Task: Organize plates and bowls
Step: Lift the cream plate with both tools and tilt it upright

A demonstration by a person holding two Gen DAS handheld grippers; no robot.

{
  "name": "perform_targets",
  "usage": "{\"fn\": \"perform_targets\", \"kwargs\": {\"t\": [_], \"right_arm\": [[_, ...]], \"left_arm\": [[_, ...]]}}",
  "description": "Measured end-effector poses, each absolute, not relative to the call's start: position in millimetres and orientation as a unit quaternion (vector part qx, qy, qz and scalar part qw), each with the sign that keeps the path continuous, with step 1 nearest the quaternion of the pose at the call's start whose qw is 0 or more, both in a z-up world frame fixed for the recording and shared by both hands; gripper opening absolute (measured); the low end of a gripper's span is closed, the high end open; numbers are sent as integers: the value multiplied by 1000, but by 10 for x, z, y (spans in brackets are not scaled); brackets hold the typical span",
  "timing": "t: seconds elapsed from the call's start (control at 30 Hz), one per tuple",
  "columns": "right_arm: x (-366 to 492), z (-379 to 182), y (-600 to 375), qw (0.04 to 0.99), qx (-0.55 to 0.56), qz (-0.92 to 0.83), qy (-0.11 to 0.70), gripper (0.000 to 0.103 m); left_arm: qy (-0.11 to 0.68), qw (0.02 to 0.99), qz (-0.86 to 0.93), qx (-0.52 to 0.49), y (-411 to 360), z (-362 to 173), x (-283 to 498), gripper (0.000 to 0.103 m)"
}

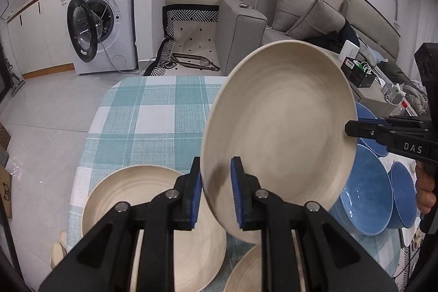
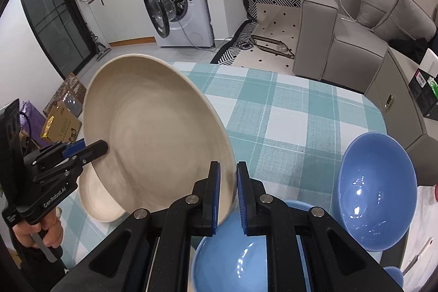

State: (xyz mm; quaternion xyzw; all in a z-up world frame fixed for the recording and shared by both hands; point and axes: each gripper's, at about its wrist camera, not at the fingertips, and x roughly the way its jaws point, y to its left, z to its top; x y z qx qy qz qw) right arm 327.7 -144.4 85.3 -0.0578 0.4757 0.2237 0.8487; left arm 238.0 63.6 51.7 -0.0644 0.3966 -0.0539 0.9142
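Held aloft over the teal-and-white checked tablecloth [image 1: 142,111]: a round cream matte plate [image 1: 279,138], tilted on edge, hollow face toward both cameras. Pinched at opposite rims by two black tongs with blue pads — left gripper [image 1: 216,193] clamped on the near lower rim, right gripper [image 2: 228,199] clamped on the far side rim, seen in the left view coming in from the right [image 1: 353,129]. Neither set of jaws spread; both pressed onto the plate's edge.

Below and to the left of the lifted plate, on the cloth: a second cream plate [image 1: 153,210], flat, hollow up, with a third cream rim [image 1: 246,272] at the frame's bottom edge. To the right of the lifted plate: glossy blue bowls [image 2: 377,190], upright, partly nested.

Likely destination, judged from the sorting task: the flat cream plate, nearer the left-hand side; lifted plate to be levelled before lowering.
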Motion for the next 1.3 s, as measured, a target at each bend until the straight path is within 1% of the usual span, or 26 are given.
{"fn": "perform_targets", "kwargs": {"t": [0.3,0.63,0.97,1.3], "right_arm": [[3036,894,-1494,846,-50,233,477,12],[2607,976,-1565,852,-49,251,456,12],[2333,893,-1624,853,-41,257,452,12],[2056,771,-1642,852,-50,263,451,12]], "left_arm": [[402,912,-58,-50,585,494,2169,18],[395,916,-57,-46,559,498,1862,18],[384,921,-54,-38,516,477,1562,18],[392,917,-54,-38,509,307,1320,18]]}}
